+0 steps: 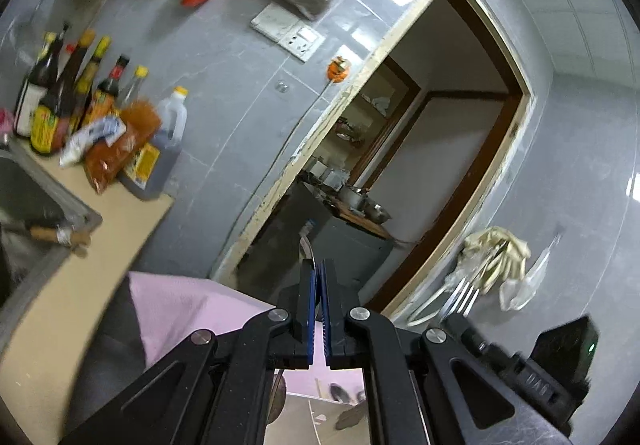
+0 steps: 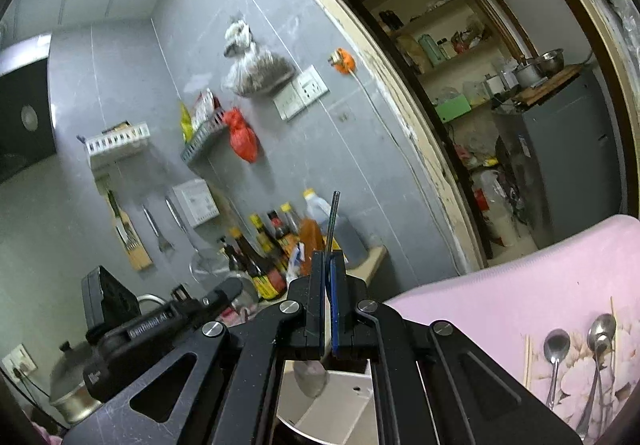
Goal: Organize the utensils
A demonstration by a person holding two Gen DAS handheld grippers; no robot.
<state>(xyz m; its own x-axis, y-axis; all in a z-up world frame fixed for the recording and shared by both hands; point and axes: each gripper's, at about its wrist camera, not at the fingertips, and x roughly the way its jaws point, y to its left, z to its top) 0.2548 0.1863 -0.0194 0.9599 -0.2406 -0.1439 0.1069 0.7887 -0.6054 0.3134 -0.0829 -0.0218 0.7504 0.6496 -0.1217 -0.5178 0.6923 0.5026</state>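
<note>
- Left wrist view: left gripper (image 1: 317,277) has its pads pressed together on a thin metal utensil (image 1: 303,248). A curved sliver sticks out past the tips; looks like a spoon seen edge-on, can't confirm.
- Held level, pointing at the doorway (image 1: 452,149), well above any surface. Reads as carrying, not placing.
- The right gripper (image 1: 452,315) pokes in at lower right with a fork (image 1: 464,295) sticking out of it, tines forward.
- A pink cloth (image 1: 176,305) covers a surface just below left. The bench (image 1: 52,309) with bottles (image 1: 80,101) runs along the left wall.
- Right wrist view: right gripper (image 2: 329,277) is fully closed on the fork (image 2: 333,221). Seen edge-on here, so only a thin dark strip rises from the tips. Grip is on the handle, so the tines stay free.
- A white bin (image 2: 340,401) sits directly below the gripper, probably the drop target. Hard to tell what's in it.
- Two spoons (image 2: 576,349) lie on the pink cloth (image 2: 520,293) at lower right, not yet sorted.
- More utensils (image 2: 160,229) hang on the wall by the bench, beside a knife block (image 2: 128,233). Could be an alternative home for the fork.
- Judgement: both hands are loaded and mid-transfer. Next step is dropping each piece where it belongs. The thin edge-on grips could let a piece swing.
</note>
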